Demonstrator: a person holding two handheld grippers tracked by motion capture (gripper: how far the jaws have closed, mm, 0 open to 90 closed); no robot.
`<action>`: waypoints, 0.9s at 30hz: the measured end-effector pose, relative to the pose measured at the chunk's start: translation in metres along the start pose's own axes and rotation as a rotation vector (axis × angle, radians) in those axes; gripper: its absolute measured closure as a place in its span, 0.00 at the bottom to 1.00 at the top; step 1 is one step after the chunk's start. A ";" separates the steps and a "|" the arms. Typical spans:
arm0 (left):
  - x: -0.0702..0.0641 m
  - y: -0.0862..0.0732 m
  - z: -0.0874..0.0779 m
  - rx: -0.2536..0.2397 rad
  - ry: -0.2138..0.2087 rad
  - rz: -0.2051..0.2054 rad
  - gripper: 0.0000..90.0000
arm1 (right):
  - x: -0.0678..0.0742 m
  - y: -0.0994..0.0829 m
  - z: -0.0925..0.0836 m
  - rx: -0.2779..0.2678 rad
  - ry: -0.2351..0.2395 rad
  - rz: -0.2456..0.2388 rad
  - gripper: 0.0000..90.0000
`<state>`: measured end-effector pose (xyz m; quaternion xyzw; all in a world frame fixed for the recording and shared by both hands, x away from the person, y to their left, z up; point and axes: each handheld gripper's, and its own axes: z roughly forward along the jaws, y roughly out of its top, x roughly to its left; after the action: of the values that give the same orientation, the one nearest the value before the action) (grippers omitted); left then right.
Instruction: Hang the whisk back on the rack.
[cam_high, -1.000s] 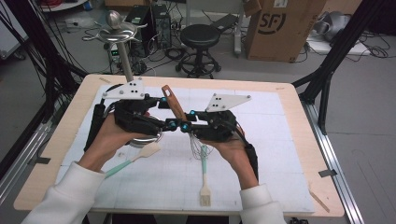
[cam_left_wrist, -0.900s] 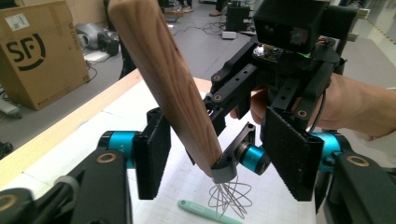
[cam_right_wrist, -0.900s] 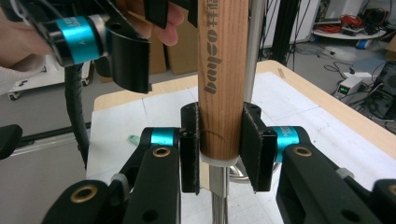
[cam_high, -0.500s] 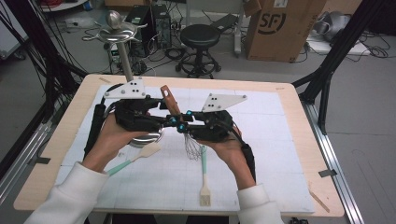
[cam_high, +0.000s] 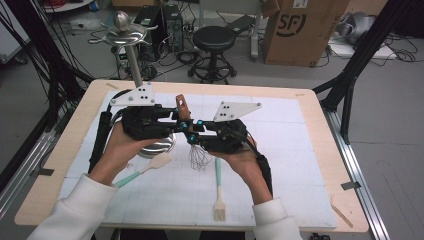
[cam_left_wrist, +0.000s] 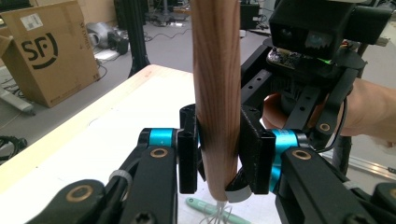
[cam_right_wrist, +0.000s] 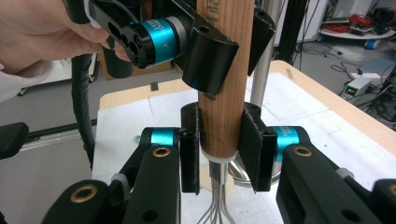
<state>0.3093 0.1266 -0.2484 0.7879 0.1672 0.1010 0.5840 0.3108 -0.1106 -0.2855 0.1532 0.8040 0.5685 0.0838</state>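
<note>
High view: both grippers met over the middle of the white mat (cam_high: 280, 165), each clamped on the wooden handle of one whisk (cam_high: 199, 156). The whisk hung upright, handle top (cam_high: 182, 105) rising above the jaws and its wire loops just above the mat, between the two hands.

Left gripper (cam_high: 179, 121): jaws had just been closing, with the handle between them. In the left gripper view the pads pressed both sides of the handle (cam_left_wrist: 217, 93) near its lower end, so the gripper was clenched on it.

Right gripper (cam_high: 194, 132): clenched on the same handle. The right gripper view showed its pads (cam_right_wrist: 254, 140) against the handle (cam_right_wrist: 223, 116) just above the metal collar, with the left gripper's jaws gripping higher up the handle.

Other items noted on the mat:
- steel bowl (cam_high: 159, 148) under the left gripper, partly hidden by it
- spatula with teal handle (cam_high: 142, 169) lying near the left forearm
- teal-handled brush (cam_high: 219, 192) lying below the whisk, bristles toward the near edge

A metal stand (cam_high: 127, 42) stood at the far left corner of the table (cam_high: 320, 125).
</note>
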 end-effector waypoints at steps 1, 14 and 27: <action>0.000 0.000 0.000 -0.003 -0.006 -0.005 0.80 | 0.000 0.000 0.000 -0.002 -0.004 -0.004 0.78; 0.000 0.000 -0.003 -0.008 -0.062 0.016 0.81 | 0.003 0.000 -0.003 -0.016 0.039 -0.010 0.69; 0.004 -0.004 -0.020 0.061 -0.116 0.103 0.81 | -0.006 -0.022 -0.025 0.108 0.024 0.082 0.00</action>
<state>0.3049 0.1467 -0.2468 0.8175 0.0956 0.0798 0.5623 0.3053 -0.1420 -0.2977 0.1835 0.8274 0.5291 0.0424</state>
